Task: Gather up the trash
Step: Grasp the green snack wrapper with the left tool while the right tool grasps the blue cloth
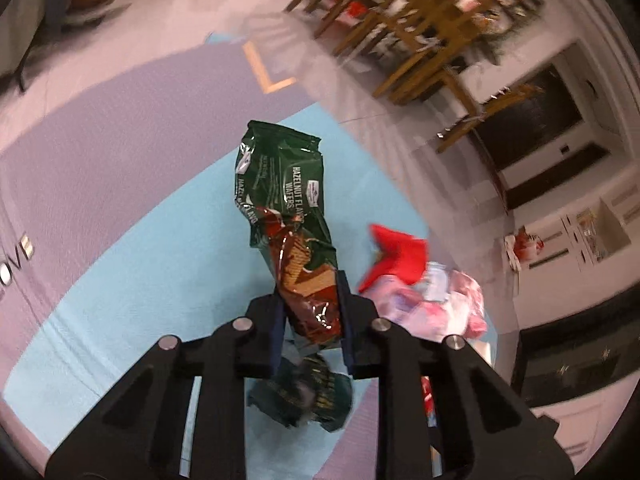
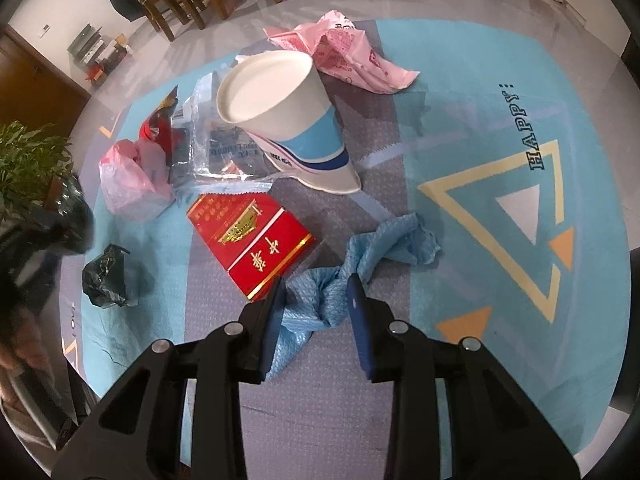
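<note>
The paper cup (image 2: 280, 120) lay tipped on the round mat (image 2: 500, 92), its mouth showing nothing inside. Just below the cup lay a red carton (image 2: 252, 236); beside that, the right gripper (image 2: 316, 304) stood pinched on a crumpled blue cloth (image 2: 344, 280). Only the left wrist view showed the left gripper (image 1: 310, 312) nearly closed, clamping a green wafer wrapper (image 1: 284, 200) raised off the mat.

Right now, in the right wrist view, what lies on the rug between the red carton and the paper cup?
The crinkled clear plastic wrapper lies between the red carton and the paper cup; it shows only there.
</note>
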Action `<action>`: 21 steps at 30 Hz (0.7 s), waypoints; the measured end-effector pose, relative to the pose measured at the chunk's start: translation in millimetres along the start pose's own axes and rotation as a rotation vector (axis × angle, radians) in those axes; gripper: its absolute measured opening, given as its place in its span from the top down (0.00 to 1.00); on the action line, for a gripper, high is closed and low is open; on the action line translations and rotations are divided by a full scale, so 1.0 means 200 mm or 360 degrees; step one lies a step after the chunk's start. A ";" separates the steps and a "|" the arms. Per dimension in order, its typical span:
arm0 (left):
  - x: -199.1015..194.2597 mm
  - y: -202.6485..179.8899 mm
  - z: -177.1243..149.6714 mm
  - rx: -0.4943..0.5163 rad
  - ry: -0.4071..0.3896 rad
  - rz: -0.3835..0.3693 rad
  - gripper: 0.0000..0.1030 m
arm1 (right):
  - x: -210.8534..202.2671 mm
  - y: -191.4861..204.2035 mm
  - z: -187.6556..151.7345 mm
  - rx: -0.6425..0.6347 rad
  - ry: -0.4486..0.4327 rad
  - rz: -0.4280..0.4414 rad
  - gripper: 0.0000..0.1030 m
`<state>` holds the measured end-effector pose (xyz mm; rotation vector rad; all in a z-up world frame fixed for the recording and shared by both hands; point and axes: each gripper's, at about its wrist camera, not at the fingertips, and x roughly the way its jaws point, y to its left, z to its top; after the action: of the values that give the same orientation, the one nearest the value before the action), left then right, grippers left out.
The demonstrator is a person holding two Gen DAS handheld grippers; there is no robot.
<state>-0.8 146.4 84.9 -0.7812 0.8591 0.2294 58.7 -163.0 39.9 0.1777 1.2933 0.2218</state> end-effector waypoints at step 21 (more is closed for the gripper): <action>-0.12 -0.23 -0.14 0.0185 -0.0006 -0.0223 0.77 | -0.12 -0.08 0.02 0.0046 -0.0056 0.0028 0.87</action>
<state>-10.9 98.2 115.3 -0.7285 0.8033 0.0564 56.8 -184.0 59.6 0.2168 1.2609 0.2143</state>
